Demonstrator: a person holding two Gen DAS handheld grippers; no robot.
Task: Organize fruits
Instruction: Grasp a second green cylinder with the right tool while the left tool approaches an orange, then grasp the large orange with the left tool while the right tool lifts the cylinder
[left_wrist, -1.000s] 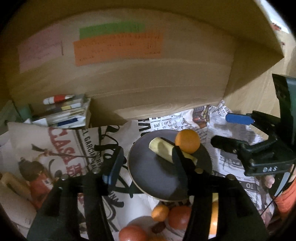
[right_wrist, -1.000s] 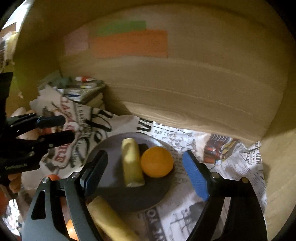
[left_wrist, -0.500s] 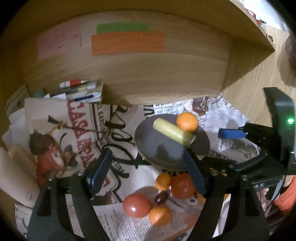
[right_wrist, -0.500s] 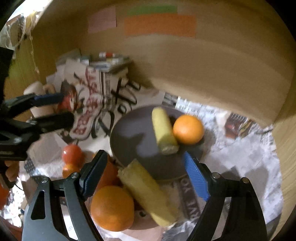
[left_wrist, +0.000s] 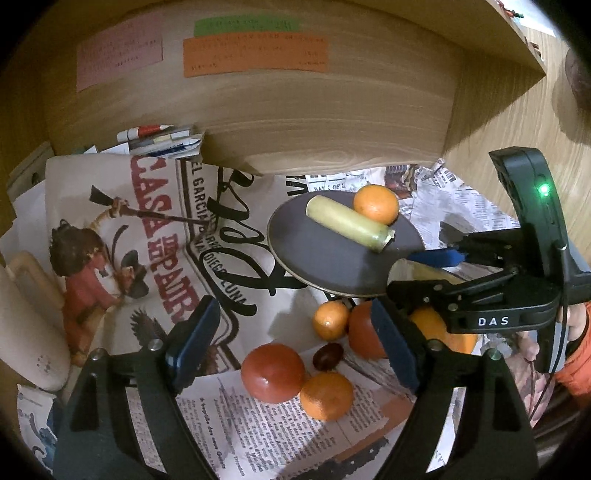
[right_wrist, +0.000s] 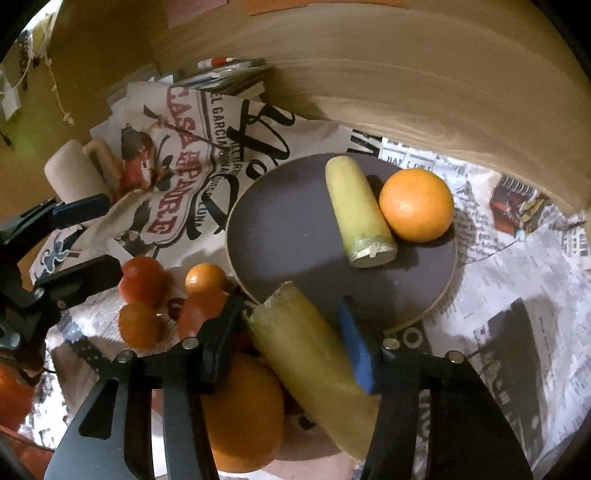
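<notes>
A dark round plate (right_wrist: 295, 236) (left_wrist: 325, 258) holds a yellow banana piece (right_wrist: 356, 210) (left_wrist: 349, 223) and an orange (right_wrist: 415, 205) (left_wrist: 376, 204). My right gripper (right_wrist: 291, 332) has closed in on a second banana piece (right_wrist: 314, 354) at the plate's near rim, both pads beside it. A large orange (right_wrist: 243, 410) lies just under it. My left gripper (left_wrist: 295, 343) is open and empty above loose fruit: a red tomato (left_wrist: 272, 372), small oranges (left_wrist: 326, 395) (left_wrist: 330, 319), a dark grape (left_wrist: 327, 356). The right gripper (left_wrist: 424, 269) shows in the left wrist view.
Newspaper (left_wrist: 147, 229) covers the surface. A wooden shelf wall (left_wrist: 295, 122) with coloured notes stands close behind the plate. Stacked books and pens (left_wrist: 159, 138) lie at back left. A cream object (left_wrist: 26, 325) sits at far left.
Both grippers pulled back from the plate toward the loose fruit. The right gripper dropped over the second banana piece and its fingers narrowed around it.
</notes>
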